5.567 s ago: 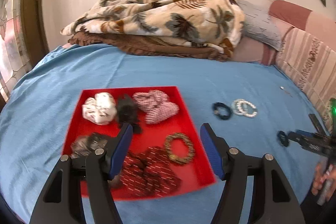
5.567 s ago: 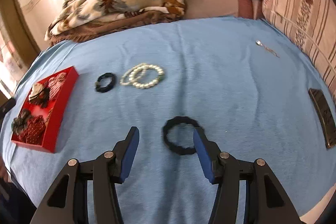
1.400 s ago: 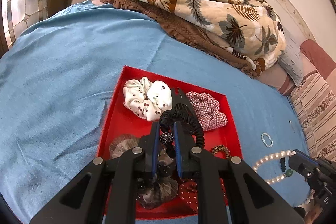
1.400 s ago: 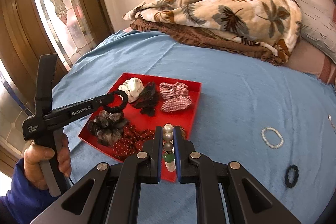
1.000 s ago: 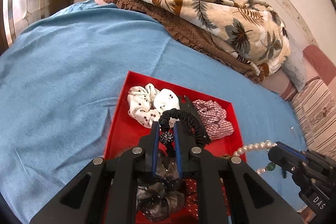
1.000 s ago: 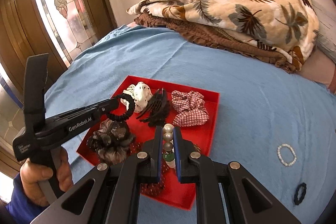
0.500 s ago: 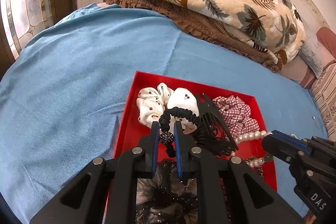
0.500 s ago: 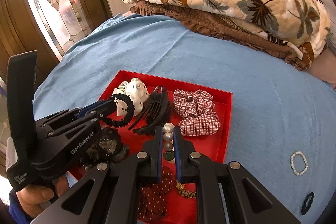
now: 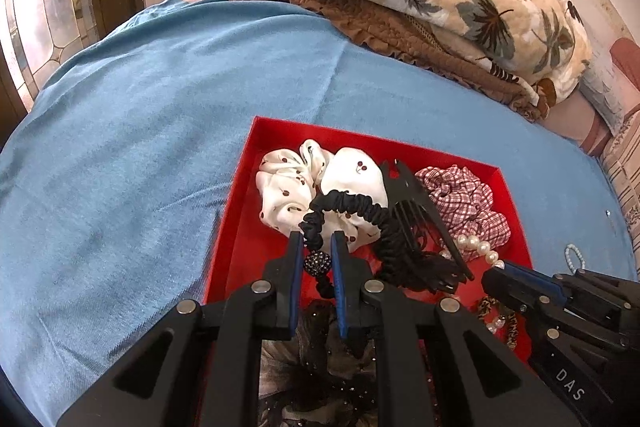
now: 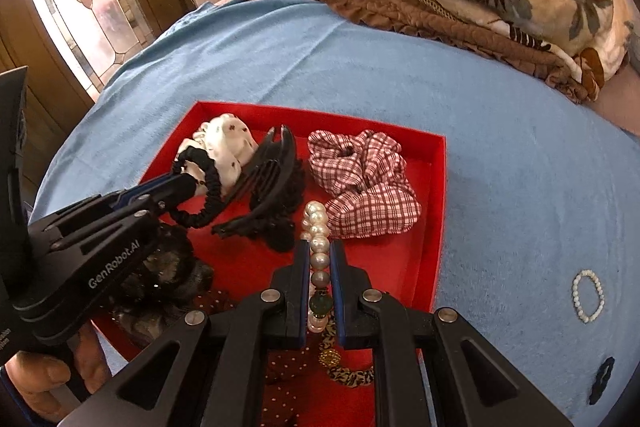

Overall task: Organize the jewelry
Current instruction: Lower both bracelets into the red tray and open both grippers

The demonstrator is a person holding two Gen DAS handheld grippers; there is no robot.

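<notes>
The string of big white pearls with a green bead (image 10: 319,247) is pinched tight in the right gripper (image 10: 320,259), low over the flat red tray (image 10: 436,195). The left gripper (image 9: 317,251) is squeezed on a black stretchy hair band with a sparkly bead (image 9: 348,205), above the white spotted scrunchie (image 9: 280,183). The tray sits on the blue bed sheet (image 9: 140,127). A small white bead bracelet (image 10: 587,295) lies on the sheet.

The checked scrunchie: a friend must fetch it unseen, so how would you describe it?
On the blue bedspread sits a red tray. The checked scrunchie lies in its far right corner, beside a black claw clip. Only it has a red-and-white gingham pattern.
</notes>
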